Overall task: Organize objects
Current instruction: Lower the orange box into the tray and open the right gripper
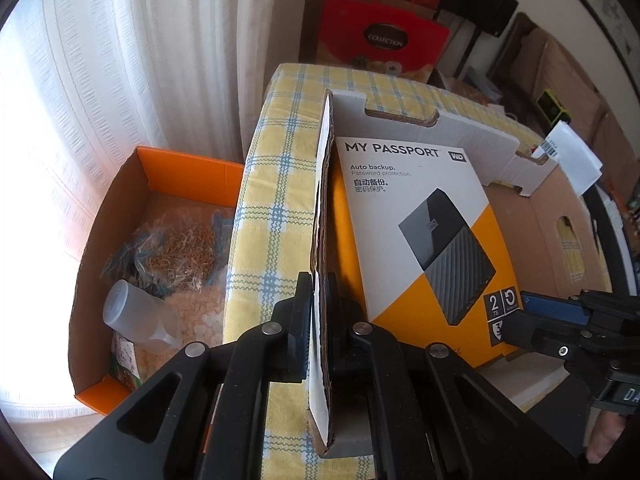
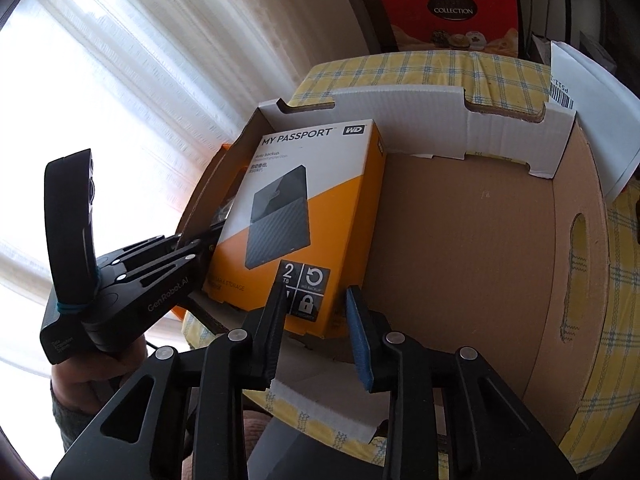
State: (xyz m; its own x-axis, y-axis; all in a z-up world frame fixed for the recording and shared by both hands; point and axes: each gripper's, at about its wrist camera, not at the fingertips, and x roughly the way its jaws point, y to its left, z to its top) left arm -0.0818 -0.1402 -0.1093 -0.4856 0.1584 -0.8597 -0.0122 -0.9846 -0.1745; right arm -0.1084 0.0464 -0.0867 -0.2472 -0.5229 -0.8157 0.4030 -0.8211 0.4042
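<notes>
Two grippers at one cardboard tray (image 2: pixel 460 240) on the checked cloth (image 1: pixel 276 184). Left gripper (image 1: pixel 318 312) clamped tight on the tray's left wall (image 1: pixel 322 216), likely to steady it. Hard-drive box (image 2: pixel 304 216) lies inside, against that wall. Right gripper (image 2: pixel 316 312) straddles the box's near corner, jaws apart, pads not visibly pressing

A cardboard tray (image 2: pixel 460 240) sits on a cloth-covered table (image 2: pixel 420 66). In the tray, against its left wall (image 1: pixel 322 216), lies the hard-drive box (image 2: pixel 304 216); the tray floor to its right is bare. Left of the table and lower stands an open carton (image 1: pixel 104 240) with a plastic bottle (image 1: pixel 140 316) and bagged items inside. Behind the table, far off, a gift box (image 2: pixel 450 12) stands upright. A labelled paper (image 2: pixel 588 92) lies at the tray's far right corner.
</notes>
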